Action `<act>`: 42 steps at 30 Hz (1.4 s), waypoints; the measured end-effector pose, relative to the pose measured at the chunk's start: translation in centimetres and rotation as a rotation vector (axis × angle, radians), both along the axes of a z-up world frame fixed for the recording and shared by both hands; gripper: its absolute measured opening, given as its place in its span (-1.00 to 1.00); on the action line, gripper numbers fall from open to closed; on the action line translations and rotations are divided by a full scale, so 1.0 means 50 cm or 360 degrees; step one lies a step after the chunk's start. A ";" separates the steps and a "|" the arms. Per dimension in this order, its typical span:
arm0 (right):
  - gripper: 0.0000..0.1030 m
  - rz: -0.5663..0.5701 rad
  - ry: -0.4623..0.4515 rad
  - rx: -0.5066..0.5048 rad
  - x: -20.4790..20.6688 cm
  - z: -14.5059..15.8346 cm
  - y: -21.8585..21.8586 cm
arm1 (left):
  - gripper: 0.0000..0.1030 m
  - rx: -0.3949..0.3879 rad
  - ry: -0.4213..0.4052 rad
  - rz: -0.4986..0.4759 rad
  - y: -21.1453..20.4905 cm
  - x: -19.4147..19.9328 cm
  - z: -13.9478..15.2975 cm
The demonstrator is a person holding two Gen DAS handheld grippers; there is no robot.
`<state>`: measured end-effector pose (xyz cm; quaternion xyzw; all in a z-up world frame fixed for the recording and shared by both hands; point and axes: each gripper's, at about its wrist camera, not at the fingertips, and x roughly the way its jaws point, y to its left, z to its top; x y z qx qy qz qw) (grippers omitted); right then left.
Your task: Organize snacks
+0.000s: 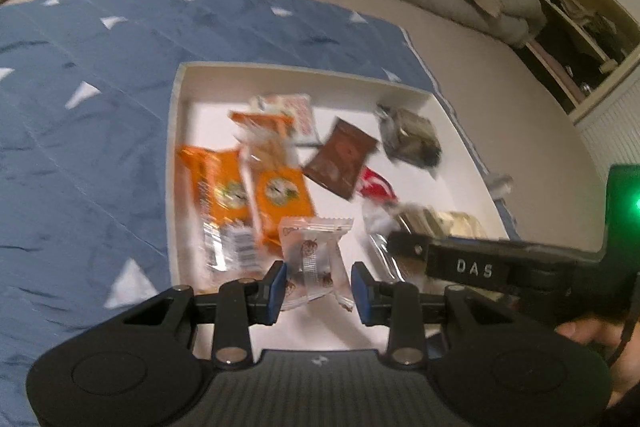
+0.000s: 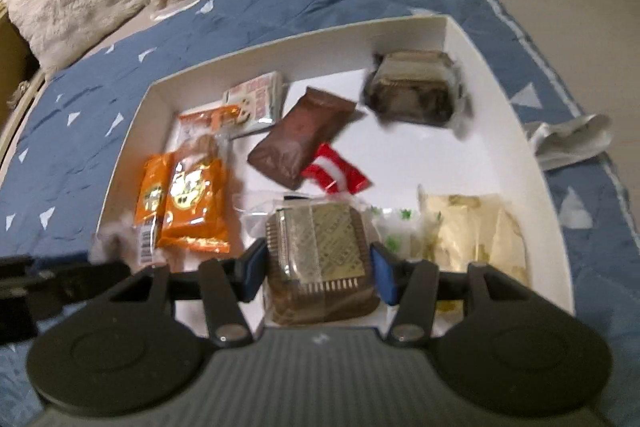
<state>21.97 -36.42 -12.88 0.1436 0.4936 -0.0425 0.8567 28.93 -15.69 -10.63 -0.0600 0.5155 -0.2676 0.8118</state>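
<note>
Our left tongs (image 1: 319, 285) are nearly shut on a clear candy (image 1: 316, 259), the right tongs (image 2: 316, 273) half open around a foil cake (image 2: 320, 247), both above the tray (image 2: 516, 115). We judge each held for sorting. Orange packs (image 2: 188, 203) crowd left; bare floor lies ahead, by the brown pack (image 2: 300, 143). Walls hem the sides.

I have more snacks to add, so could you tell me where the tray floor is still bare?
Bare floor lies right of the red packet, below the grey foil pack, and along the white tray's far-left wall. The near half is crowded.
</note>
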 end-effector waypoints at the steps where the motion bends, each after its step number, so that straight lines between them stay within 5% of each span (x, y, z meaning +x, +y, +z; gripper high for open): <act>1: 0.17 0.0002 -0.0011 0.0003 0.000 0.003 -0.001 | -0.27 -0.0005 0.0013 -0.0011 -0.006 -0.002 -0.003; 3: 0.17 0.0024 -0.0046 -0.0039 -0.009 0.013 0.001 | -0.24 -0.0017 0.0034 -0.0025 -0.018 -0.007 -0.010; 7: 0.28 0.0040 -0.0093 -0.0070 -0.023 0.028 0.013 | 0.51 0.0017 0.0044 0.0019 -0.024 -0.014 -0.018; 10: 0.58 -0.0019 -0.0106 -0.0078 -0.015 0.044 0.012 | 0.63 0.0076 0.0026 0.0029 -0.023 -0.017 -0.016; 16: 0.76 -0.0004 -0.0120 -0.0111 -0.019 0.068 0.019 | 0.90 0.0153 0.0009 0.0023 -0.012 -0.028 -0.017; 23: 0.99 -0.0012 -0.0111 -0.0217 -0.039 0.090 0.011 | 1.00 0.0185 -0.0039 0.0029 -0.001 -0.043 -0.004; 32: 0.99 -0.0037 -0.0160 -0.0295 -0.054 0.121 0.012 | 1.00 0.0174 -0.0089 0.0095 0.000 -0.048 0.040; 42: 0.99 -0.0155 -0.0312 -0.0340 -0.077 0.220 0.021 | 1.00 0.0142 -0.0194 0.0179 0.036 -0.061 0.136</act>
